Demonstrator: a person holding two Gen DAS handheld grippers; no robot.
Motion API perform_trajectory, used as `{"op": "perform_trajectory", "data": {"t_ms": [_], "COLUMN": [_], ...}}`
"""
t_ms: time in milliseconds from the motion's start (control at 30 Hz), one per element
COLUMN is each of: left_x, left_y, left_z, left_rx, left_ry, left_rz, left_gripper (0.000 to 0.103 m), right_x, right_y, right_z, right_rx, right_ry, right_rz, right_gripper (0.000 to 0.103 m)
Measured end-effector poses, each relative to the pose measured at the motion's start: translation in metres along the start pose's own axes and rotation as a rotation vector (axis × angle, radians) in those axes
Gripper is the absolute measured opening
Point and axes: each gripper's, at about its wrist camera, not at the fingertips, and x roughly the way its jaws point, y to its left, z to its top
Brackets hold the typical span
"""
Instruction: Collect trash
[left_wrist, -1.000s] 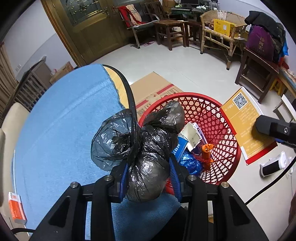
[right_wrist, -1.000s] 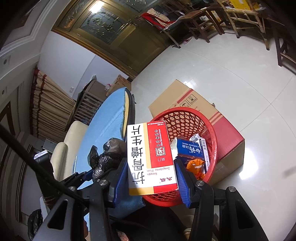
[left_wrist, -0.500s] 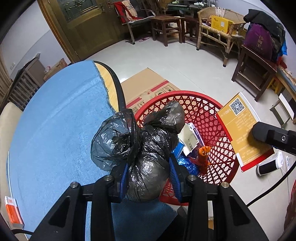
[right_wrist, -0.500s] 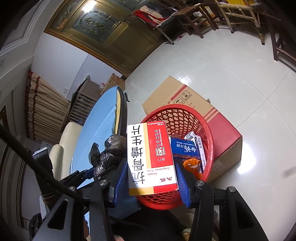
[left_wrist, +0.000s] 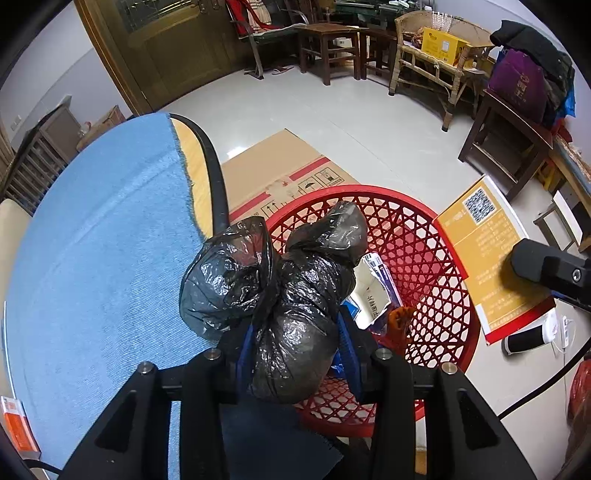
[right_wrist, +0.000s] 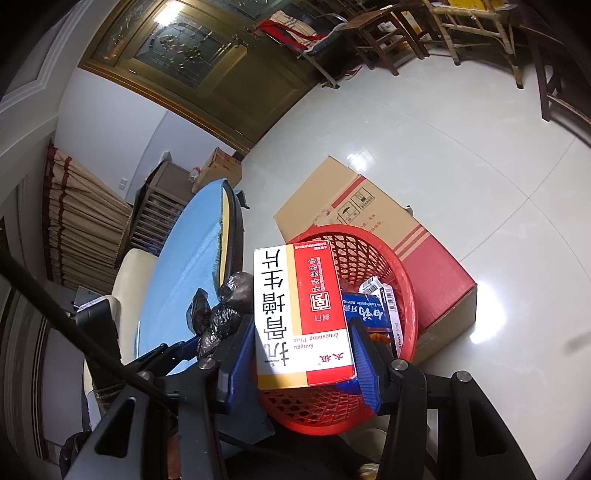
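Your left gripper (left_wrist: 295, 345) is clamping a knotted black plastic trash bag (left_wrist: 284, 299) between its blue pads, jaws closed in against the bag's lower bulge, and you are holding it at the table's edge where the blue tablecloth (left_wrist: 96, 266) ends, partly over the near rim of the red plastic laundry-style basket (left_wrist: 424, 258). Your right gripper (right_wrist: 301, 356) is pinching a red-and-white medicine box (right_wrist: 299, 314) printed with Chinese characters, jaws spread only as wide as the box, and you are holding it above the near side of that same basket (right_wrist: 402, 280). The basket is sitting on the floor against a brown cardboard carton (right_wrist: 369, 218) and is already containing a blue toothpaste box (right_wrist: 364, 314), white paper packaging (left_wrist: 371, 295) and an orange wrapper (left_wrist: 400, 321). An orange box (left_wrist: 14, 424) is lying on the tablecloth well apart from the bag.
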Motion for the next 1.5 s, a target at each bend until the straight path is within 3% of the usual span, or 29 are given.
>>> {"op": "perform_trajectory", "data": {"t_ms": [100, 333, 600, 933, 1200, 1500], "left_x": [0.003, 0.001, -0.016, -0.067, -0.12, -0.176], "left_y": [-0.001, -0.002, 0.008, 0.039, 0.094, 0.172], "left_z": [0.001, 0.004, 0.001, -0.019, -0.059, -0.12], "left_rx": [0.004, 0.008, -0.018, -0.092, -0.22, -0.425], "left_ry": [0.004, -0.014, -0.052, -0.16, -0.253, -0.316], "left_rz": [-0.004, -0.002, 0.035, 0.122, 0.241, 0.39], "left_gripper": [0.045, 0.062, 0.071, 0.074, 0.077, 0.078], "right_x": [0.004, 0.01, 0.012, 0.01, 0.013, 0.021], "right_y": [-0.001, -0.001, 0.009, 0.042, 0.11, 0.217], "right_z": [0.003, 0.008, 0.004, -0.01, -0.034, -0.083], "right_rx": [0.011, 0.031, 0.01, -0.053, -0.199, -0.454], "right_ry": [0.016, 0.032, 0.031, 0.028, 0.046, 0.086], "right_rz": [-0.001, -0.003, -0.002, 0.019, 0.056, 0.116], "right_gripper": [0.054, 0.055, 0.056, 0.056, 0.055, 0.056]}}
